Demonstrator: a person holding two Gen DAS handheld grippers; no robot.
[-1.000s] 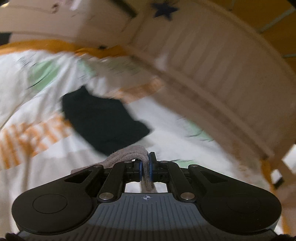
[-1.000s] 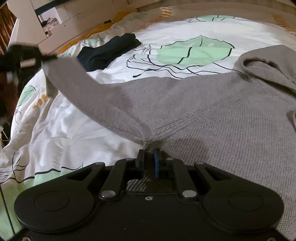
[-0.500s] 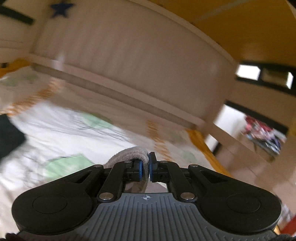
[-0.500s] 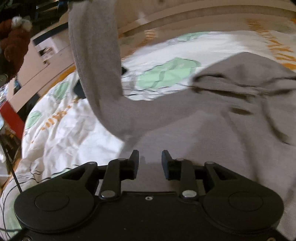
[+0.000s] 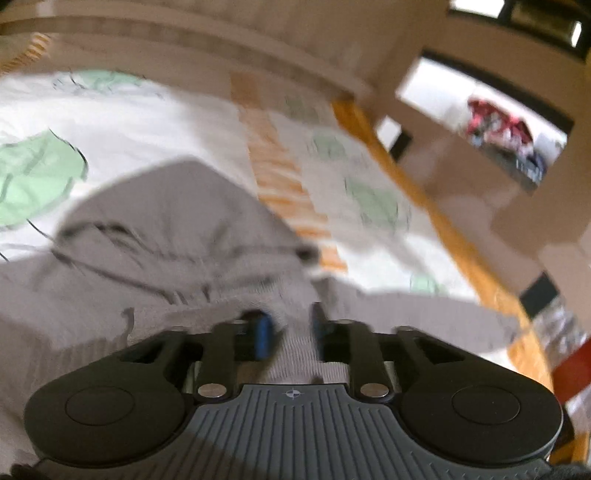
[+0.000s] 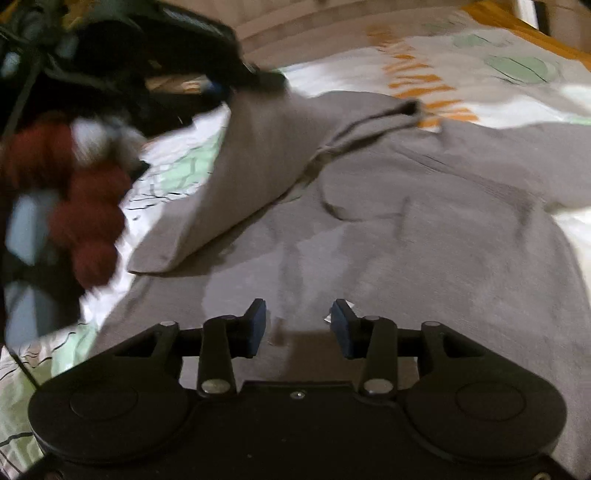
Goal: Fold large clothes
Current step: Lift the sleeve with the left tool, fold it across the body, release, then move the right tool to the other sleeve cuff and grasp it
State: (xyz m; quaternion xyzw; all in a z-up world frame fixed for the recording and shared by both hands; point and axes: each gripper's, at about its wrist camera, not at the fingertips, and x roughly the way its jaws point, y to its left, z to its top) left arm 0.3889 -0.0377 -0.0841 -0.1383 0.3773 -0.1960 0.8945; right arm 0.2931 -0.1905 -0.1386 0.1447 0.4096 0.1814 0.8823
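Note:
A large grey hoodie (image 6: 443, 221) lies flat on the bed, its hood (image 5: 166, 214) at the far end. One sleeve (image 6: 240, 177) is folded over the hoodie's body and runs up to my left gripper (image 6: 255, 79) at the upper left. In the blurred left wrist view, my left gripper (image 5: 290, 328) has its jaws opening. Grey sleeve cloth lies between them, with a gap showing beside the pads. My right gripper (image 6: 297, 325) hangs over the middle of the hoodie's body. Its jaws are opening wide and hold nothing.
The bed sheet (image 5: 155, 122) is white with green leaves and orange stripes. A beige headboard (image 5: 184, 33) and an orange wooden bed rail (image 5: 436, 218) border it. Beige shelves (image 5: 517, 192) stand beyond the rail. A blurred reddish-brown plush thing (image 6: 85, 206) is at the left.
My left gripper swung across the bed with the sleeve and came down over the hoodie, then its jaws parted. My right gripper let go of the hoodie's cloth and opened wider.

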